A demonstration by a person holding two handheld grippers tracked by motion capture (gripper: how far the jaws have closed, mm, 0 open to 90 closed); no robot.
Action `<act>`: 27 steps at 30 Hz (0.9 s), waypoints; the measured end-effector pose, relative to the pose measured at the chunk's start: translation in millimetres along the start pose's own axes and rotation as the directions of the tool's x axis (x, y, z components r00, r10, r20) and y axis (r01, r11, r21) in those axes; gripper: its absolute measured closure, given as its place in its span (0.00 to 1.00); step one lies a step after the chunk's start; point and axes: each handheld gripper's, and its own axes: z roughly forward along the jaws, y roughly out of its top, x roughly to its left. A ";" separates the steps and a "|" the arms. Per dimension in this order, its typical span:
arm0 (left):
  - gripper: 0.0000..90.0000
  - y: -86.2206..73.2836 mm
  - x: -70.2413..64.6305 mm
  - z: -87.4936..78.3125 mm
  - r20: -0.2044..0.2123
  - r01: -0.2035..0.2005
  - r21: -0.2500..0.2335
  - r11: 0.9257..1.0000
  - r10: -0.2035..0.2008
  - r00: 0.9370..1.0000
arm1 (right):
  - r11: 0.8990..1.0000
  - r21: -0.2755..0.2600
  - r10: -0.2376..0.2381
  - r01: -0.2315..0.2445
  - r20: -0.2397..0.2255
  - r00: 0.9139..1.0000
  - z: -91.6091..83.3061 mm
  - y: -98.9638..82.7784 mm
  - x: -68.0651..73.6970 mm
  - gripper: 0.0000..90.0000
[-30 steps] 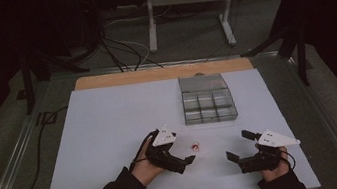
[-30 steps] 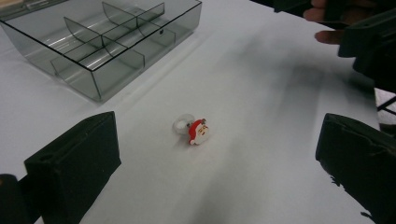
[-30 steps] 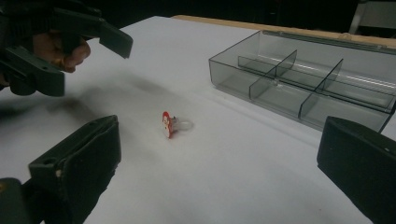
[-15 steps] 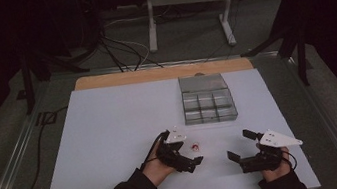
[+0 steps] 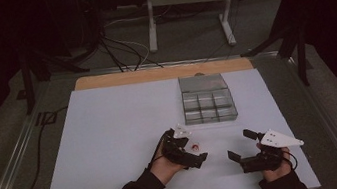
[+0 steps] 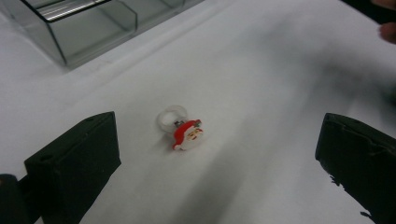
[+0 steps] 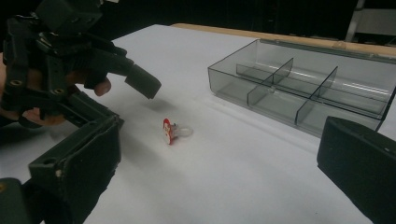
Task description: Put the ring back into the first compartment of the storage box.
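Santa ring (image 6: 181, 129) lies flat on the white worktop (image 5: 114, 148), and from where I stand the whole next move looks to hang on one fact: it sits straight ahead of the left gripper (image 5: 189, 153), in the open lane between that gripper's two jaws, nearer the jaw on the left of its own view than the other. Those jaws stand wide apart, holding nothing, with the ring beyond their tips and touching neither.

In the left gripper view the clear band points away from the gripper and the red-and-white Santa face toward it, so the ring's longer line runs roughly along the reach, not across it.

The right gripper (image 5: 246, 151) hangs well off to the other side, its jaws also spread and empty, with the ring lying ahead of it and to its left. So the left hand is plainly the nearer one, and I would guess the pick falls to it.

The clear compartment box (image 5: 207, 105) stands farther out, beyond the ring as seen from both grippers, its cells looking empty.
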 end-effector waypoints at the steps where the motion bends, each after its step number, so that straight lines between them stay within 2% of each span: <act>1: 0.01 1.8 -1.8 3.0 -0.022 -0.001 0.032 0.999 0.002 1.000 | 1.000 -0.003 0.009 -0.009 0.001 1.000 -0.4 0.0 -0.5 0.00; 9: 0.07 3.3 -4.4 12.3 -0.089 0.018 0.108 0.994 -0.008 0.996 | 1.000 -0.004 0.006 -0.006 0.000 1.000 -0.7 0.0 0.1 0.00; 14: 0.18 4.6 -5.4 15.2 -0.134 0.047 0.103 0.994 -0.033 0.990 | 1.000 -0.004 0.007 -0.007 -0.001 1.000 -0.8 0.1 0.0 0.00; 20: 0.26 5.4 -6.8 20.8 -0.148 0.062 0.119 0.991 -0.044 0.988 | 1.000 -0.009 0.005 -0.005 -0.002 1.000 -1.7 0.4 -0.1 0.00; 23: 0.32 4.2 -5.2 24.3 -0.143 0.082 0.122 0.989 -0.064 0.988 | 1.000 -0.010 0.007 -0.007 -0.001 1.000 -2.2 0.5 -0.3 0.00; 27: 0.40 3.1 -7.1 28.2 -0.152 0.071 0.129 0.989 -0.051 0.987 | 1.000 -0.009 0.004 -0.004 0.000 1.000 -2.4 0.7 -0.1 0.00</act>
